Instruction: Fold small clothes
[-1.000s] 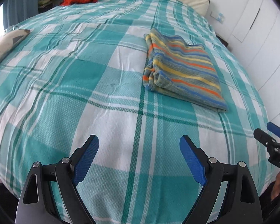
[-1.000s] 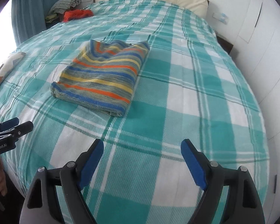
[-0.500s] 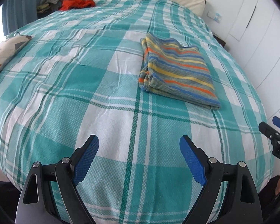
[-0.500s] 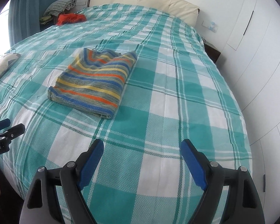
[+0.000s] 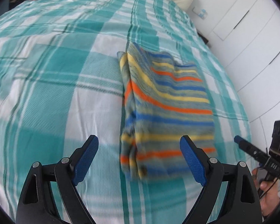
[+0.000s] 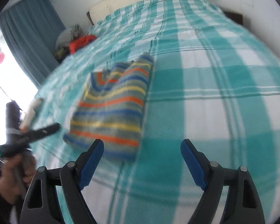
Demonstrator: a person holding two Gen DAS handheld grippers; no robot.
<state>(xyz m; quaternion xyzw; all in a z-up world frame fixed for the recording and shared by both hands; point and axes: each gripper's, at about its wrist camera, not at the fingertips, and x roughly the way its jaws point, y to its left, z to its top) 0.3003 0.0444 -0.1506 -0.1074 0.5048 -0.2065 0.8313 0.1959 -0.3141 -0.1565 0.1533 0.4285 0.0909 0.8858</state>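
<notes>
Left wrist view: left gripper (image 5: 139, 158) jaws spread wide, empty; right gripper (image 6: 141, 161) likewise. Striped knit garment (image 5: 166, 108) lies folded into a soft, layered rectangle on the checked woven bedspread (image 5: 46, 85), just ahead. Looks mid-reach; next needs an edge pinch to fold further or relocate.

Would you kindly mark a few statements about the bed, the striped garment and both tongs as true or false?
1. The striped garment lies folded on the checked bedspread. True.
2. The left tongs are shut on the garment. False: they are open and grip nothing.
3. The right tongs are open. True.
4. A red item lies near the curtain. True.
5. The garment is plain white. False: it has orange, yellow and blue stripes.
</notes>
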